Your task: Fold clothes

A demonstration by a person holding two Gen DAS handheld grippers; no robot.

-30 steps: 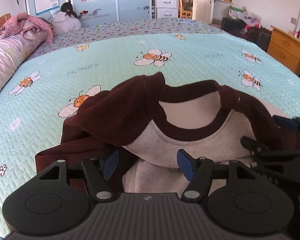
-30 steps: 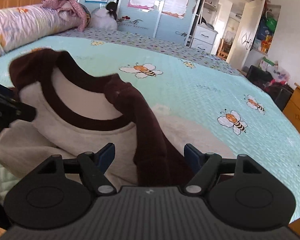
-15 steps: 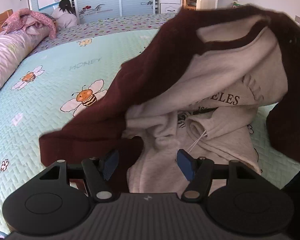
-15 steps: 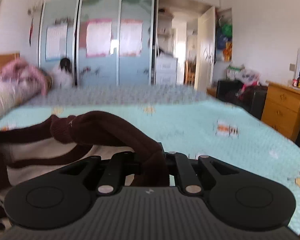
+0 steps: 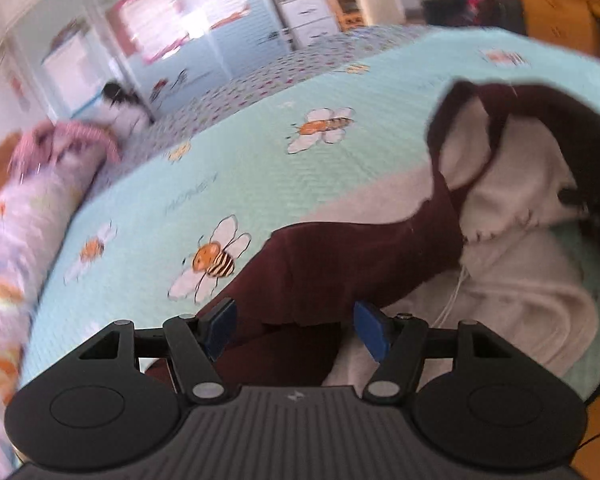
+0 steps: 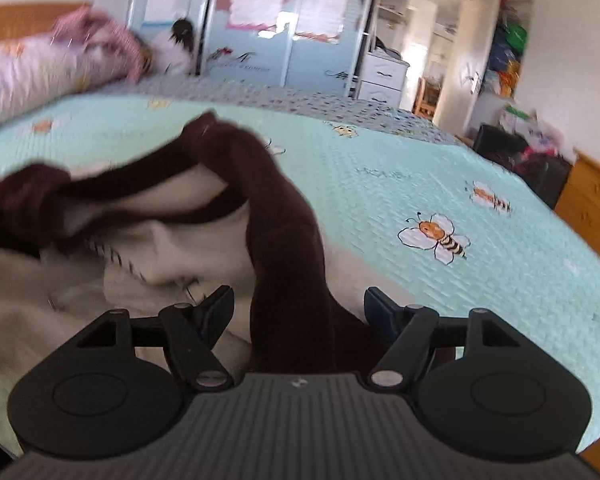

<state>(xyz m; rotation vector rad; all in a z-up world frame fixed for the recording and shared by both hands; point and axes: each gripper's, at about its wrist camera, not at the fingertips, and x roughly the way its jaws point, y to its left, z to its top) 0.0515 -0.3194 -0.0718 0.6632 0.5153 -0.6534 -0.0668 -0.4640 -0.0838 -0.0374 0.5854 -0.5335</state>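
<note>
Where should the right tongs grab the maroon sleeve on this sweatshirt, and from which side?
Judging by how it lies, take the maroon sleeve at the raised ridge just ahead of the right tongs, coming straight forward and slightly down. It stands up as a narrow fold over the grey body, already between the open jaws, which have just been opening, so they can pinch it across its width without catching the bedspread.

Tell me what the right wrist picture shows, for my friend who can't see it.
A maroon and grey sweatshirt lies crumpled on a mint bee-print bedspread. The right tongs are open, having just let go, with a maroon sleeve between their tips. Behind are wardrobes and a dresser.
</note>
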